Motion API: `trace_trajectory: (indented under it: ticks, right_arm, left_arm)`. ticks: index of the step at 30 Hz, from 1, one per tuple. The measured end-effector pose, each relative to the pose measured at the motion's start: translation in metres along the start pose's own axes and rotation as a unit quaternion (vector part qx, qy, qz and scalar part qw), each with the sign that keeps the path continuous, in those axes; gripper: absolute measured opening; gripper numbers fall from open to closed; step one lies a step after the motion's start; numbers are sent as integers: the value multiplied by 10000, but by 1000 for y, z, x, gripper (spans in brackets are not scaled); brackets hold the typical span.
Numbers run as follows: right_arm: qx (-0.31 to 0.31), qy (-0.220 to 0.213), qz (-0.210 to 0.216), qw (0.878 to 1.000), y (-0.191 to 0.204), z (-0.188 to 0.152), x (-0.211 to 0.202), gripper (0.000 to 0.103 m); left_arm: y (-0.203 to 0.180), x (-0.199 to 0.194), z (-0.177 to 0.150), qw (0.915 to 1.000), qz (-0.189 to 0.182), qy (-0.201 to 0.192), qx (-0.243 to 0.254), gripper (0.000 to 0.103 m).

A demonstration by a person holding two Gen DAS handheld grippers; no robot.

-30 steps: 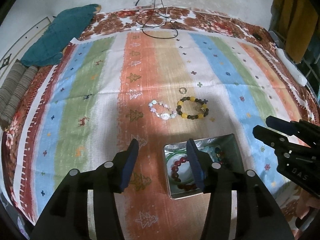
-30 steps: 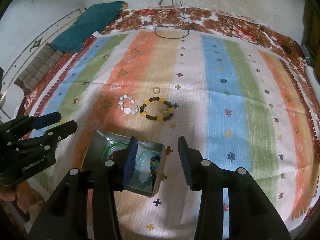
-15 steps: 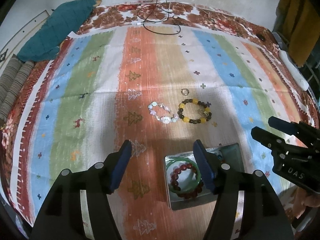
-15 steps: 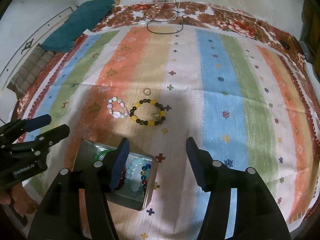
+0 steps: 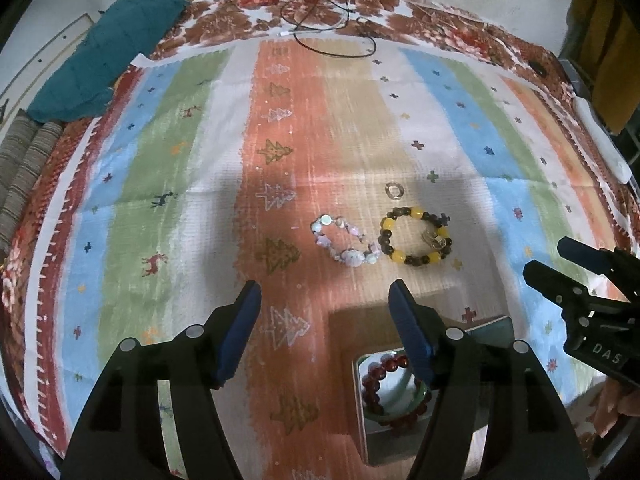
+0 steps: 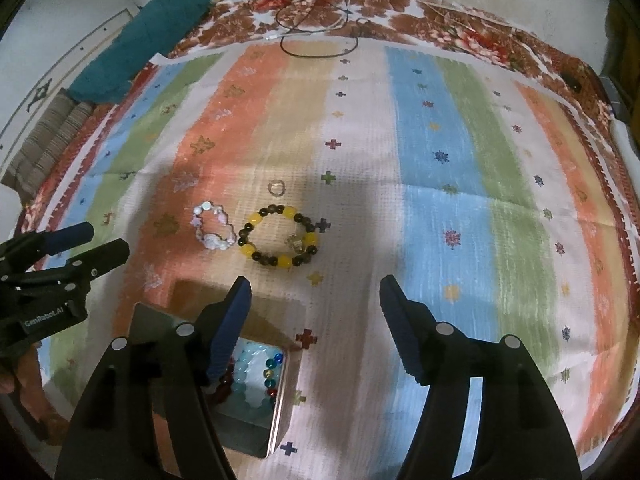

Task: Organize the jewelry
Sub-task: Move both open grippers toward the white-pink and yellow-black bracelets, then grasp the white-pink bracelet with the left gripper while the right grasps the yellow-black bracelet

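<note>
A yellow-and-brown bead bracelet [image 5: 416,237] [image 6: 279,237], a pale pink bead bracelet [image 5: 345,240] [image 6: 213,230] and a small clear ring [image 5: 394,191] [image 6: 276,187] lie on the striped cloth. A metal tin [image 5: 360,408] [image 6: 280,412] near the front holds red, green and blue bead bracelets. My left gripper [image 5: 325,316] is open and empty, above the cloth just left of the tin. My right gripper [image 6: 315,312] is open and empty, above the tin's right side.
A teal cushion [image 5: 116,44] lies at the far left corner. A black cable [image 5: 328,28] loops at the far edge of the cloth. A white object [image 5: 600,140] lies along the right edge.
Both grippers have risen and pulled back from the tin, and their jaws have opened wider. The jewelry on the cloth has not moved.
</note>
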State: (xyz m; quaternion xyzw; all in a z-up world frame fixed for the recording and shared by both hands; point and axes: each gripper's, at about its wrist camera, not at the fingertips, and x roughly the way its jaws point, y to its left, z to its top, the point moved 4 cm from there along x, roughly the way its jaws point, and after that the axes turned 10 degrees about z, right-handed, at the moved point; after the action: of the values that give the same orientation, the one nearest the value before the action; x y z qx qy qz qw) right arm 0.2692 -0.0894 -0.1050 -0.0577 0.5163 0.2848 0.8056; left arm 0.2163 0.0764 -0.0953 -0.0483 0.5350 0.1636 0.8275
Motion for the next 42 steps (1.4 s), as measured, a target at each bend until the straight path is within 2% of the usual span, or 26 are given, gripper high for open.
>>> trace_trajectory:
  ticks: [11,26,42]
  right_arm:
    - [0,141,-24,9999,-5,17,26,72]
    - [91,380,-2,9992,-16,28,58,72]
    - [39,774,-123,9969,-22,40,102,72]
  left_arm:
    - [3,26,11,9999,65,152,-1,71]
    - [-4,56,23,9995,-3,292,150,71]
    - [-3,104,29,9977,103,615,270,71]
